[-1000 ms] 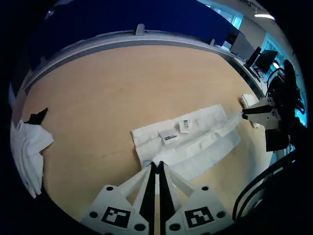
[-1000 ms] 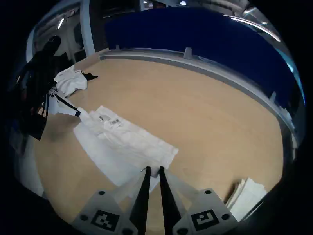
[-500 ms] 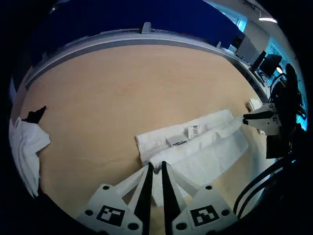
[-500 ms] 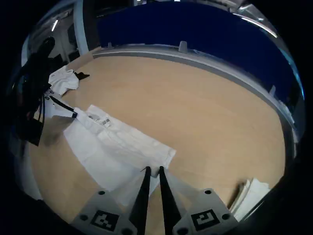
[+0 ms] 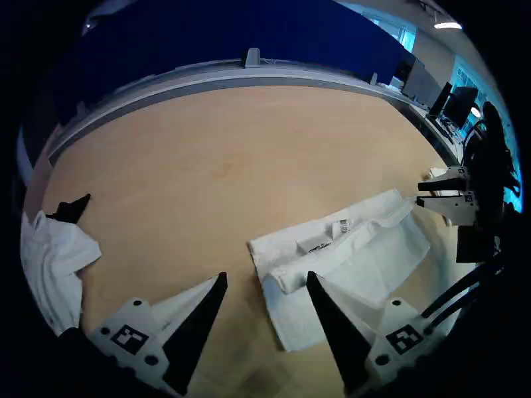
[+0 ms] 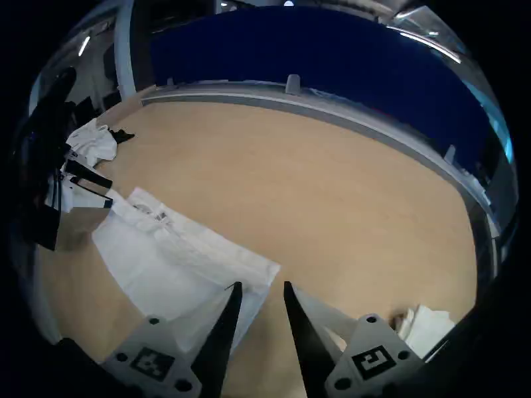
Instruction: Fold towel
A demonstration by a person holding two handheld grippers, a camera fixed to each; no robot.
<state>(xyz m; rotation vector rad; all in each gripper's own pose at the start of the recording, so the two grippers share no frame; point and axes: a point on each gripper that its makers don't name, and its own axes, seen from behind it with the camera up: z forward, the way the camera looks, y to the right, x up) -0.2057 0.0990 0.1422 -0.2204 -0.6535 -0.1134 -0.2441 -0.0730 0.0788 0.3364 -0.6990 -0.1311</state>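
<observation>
**Desk:** Where's the towel?

**Me:** Flat on the surface, just ahead of my left hand-held gripper, nearer its right finger. 1 long edge is doubled over, so I judge a fold is laid.

**Desk:** Holding it?

**Me:** No. The left fingers are spread wide with nothing between them. My right hand-held gripper is parted too, and the towel's corner lies just beyond its tips.

**Desk:** Why 1 at each end?

**Me:** So both short ends travel together and the cloth stays square, I think. The next fold needs 2 fresh grasps, and that rolled edge could slip.
</observation>
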